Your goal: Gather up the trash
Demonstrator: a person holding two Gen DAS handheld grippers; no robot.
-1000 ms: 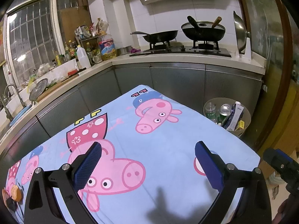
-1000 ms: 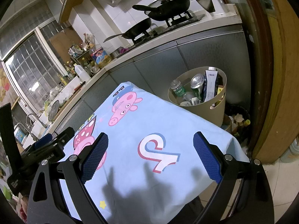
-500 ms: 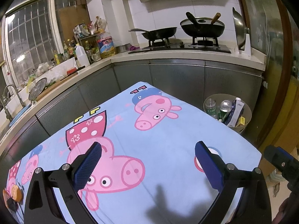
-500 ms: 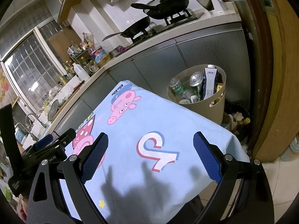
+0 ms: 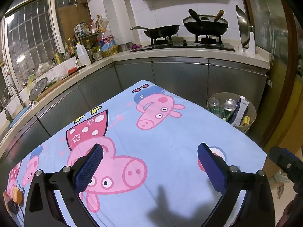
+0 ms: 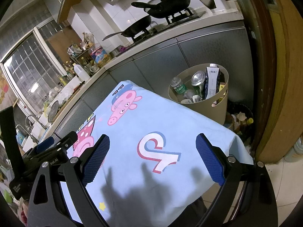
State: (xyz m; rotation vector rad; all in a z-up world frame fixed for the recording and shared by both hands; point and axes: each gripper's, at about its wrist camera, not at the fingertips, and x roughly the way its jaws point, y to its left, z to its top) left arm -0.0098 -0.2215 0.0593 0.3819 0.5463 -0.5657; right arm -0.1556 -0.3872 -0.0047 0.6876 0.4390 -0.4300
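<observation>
A beige round bin (image 6: 219, 102) (image 5: 251, 109) stands on the floor past the table's far right corner. It holds a plastic bottle (image 6: 179, 88), a drinks can (image 6: 197, 77), a white carton (image 6: 212, 81) and other scraps. My left gripper (image 5: 150, 167) hovers open over the blue cartoon-pig tablecloth (image 5: 170, 138), nothing between its blue pads. My right gripper (image 6: 152, 157) is open too, empty, above the cloth's right end (image 6: 144, 121). The left gripper's body (image 6: 47, 155) shows at the left of the right wrist view.
A grey-fronted counter (image 5: 180, 54) wraps the back and left, carrying a stove with two black pans (image 5: 205, 25), bottles and a sink tap (image 5: 11, 96). A wooden door frame (image 6: 280, 75) rises at the right. Small clutter (image 6: 240, 119) lies on the floor behind the bin.
Both grippers have drifted slightly back and up from the table; the scene sits a little lower in each view. Both stay open and empty.
</observation>
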